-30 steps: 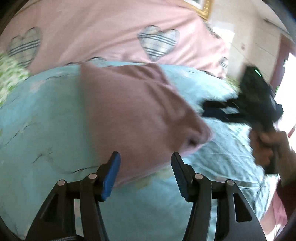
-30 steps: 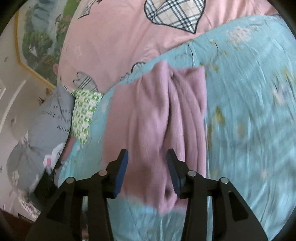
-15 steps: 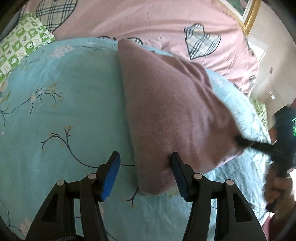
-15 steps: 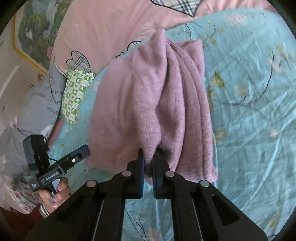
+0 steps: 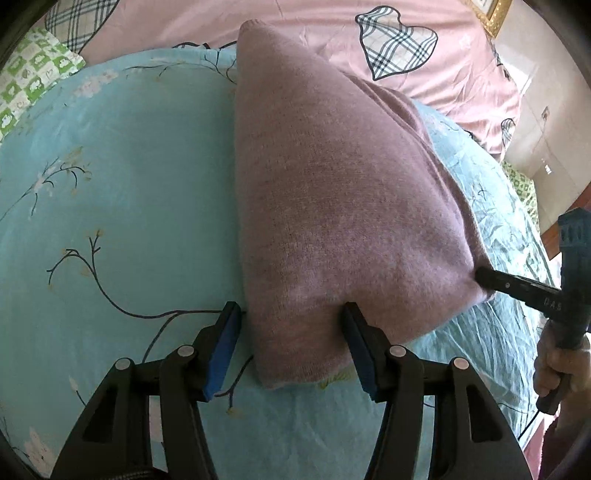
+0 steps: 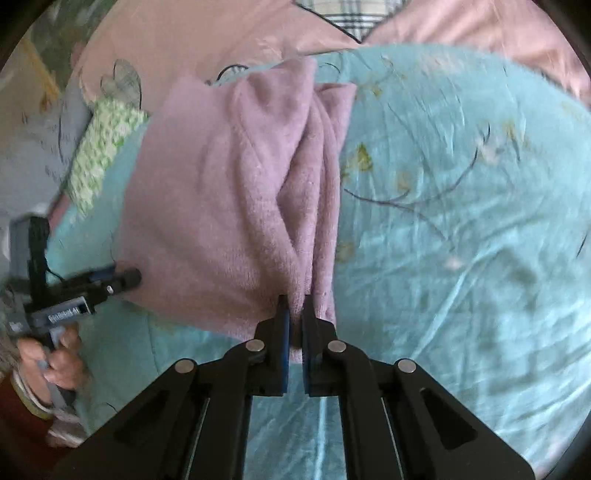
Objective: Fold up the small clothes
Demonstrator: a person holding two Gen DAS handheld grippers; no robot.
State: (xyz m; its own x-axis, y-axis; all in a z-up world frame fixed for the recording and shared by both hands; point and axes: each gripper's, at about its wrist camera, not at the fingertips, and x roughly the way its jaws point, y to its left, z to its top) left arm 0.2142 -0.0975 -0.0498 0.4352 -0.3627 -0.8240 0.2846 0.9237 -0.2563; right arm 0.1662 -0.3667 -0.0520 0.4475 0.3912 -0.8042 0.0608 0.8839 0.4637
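Note:
A mauve knitted garment [image 5: 332, 206] lies folded on the light blue floral bedsheet [image 5: 110, 192]. My left gripper [image 5: 291, 332] is open, its blue-padded jaws straddling the garment's near corner. In the right wrist view the garment [image 6: 229, 192] shows bunched folds. My right gripper [image 6: 294, 310] is shut on the garment's near edge. The right gripper also shows in the left wrist view [image 5: 487, 282], pinching the garment's right corner. The left gripper shows in the right wrist view [image 6: 129, 278] at the garment's left edge.
A pink quilt with plaid hearts [image 5: 406, 48] lies behind the sheet. A green checked pillow [image 5: 29, 85] sits at the far left and shows in the right wrist view [image 6: 103, 147]. A gold picture frame [image 5: 495, 14] hangs on the wall.
The right gripper closed on the garment's edge. The left gripper moved in from the side until its open jaws straddle the garment's near corner.

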